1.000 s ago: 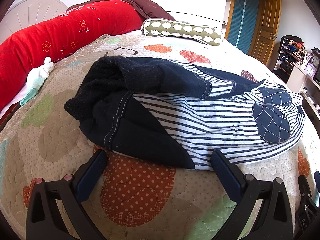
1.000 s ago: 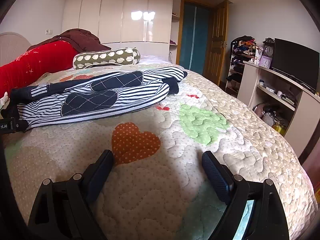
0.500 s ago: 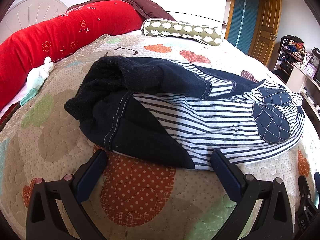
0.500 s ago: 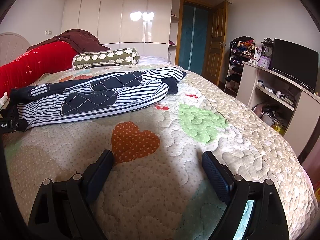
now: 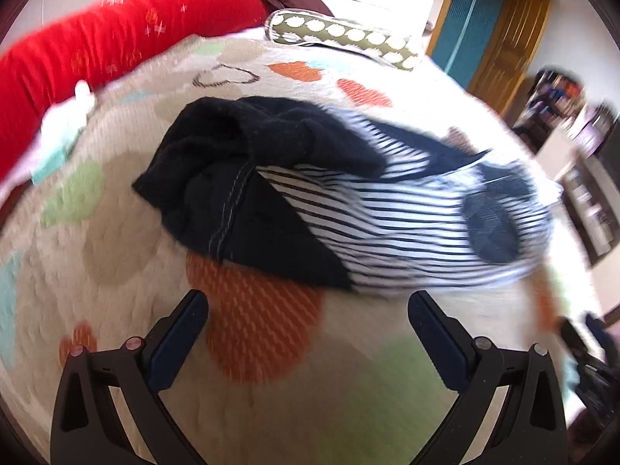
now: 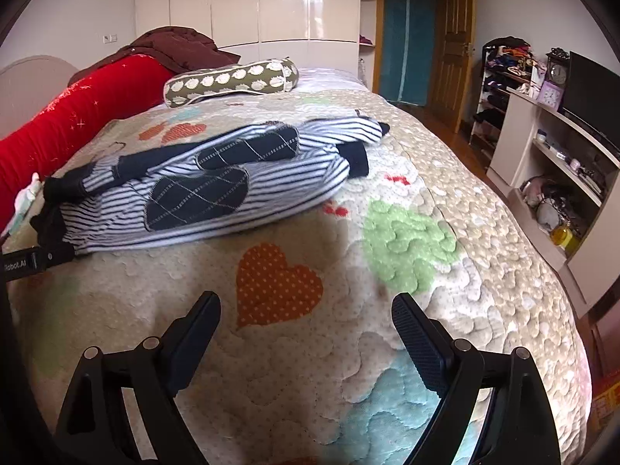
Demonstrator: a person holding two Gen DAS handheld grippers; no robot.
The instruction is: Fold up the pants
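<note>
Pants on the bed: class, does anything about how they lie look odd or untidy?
Yes. The pants lie crumpled on the quilt, not flat: the dark waist end is bunched into a heap and the striped legs overlap unevenly. Both grippers, left and right, are open and empty.

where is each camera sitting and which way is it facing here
Left wrist: rides the left claw, low over the quilt, facing the dark waistband end of the striped pants; both open fingers show; picture motion-blurred.
Right wrist: rides the right claw, over bare quilt, facing along the bed to the wardrobe and door; both open fingers show, the other claw's body at the left edge.
Shared: pants, quilt, red bolster, spotted pillow.
</note>
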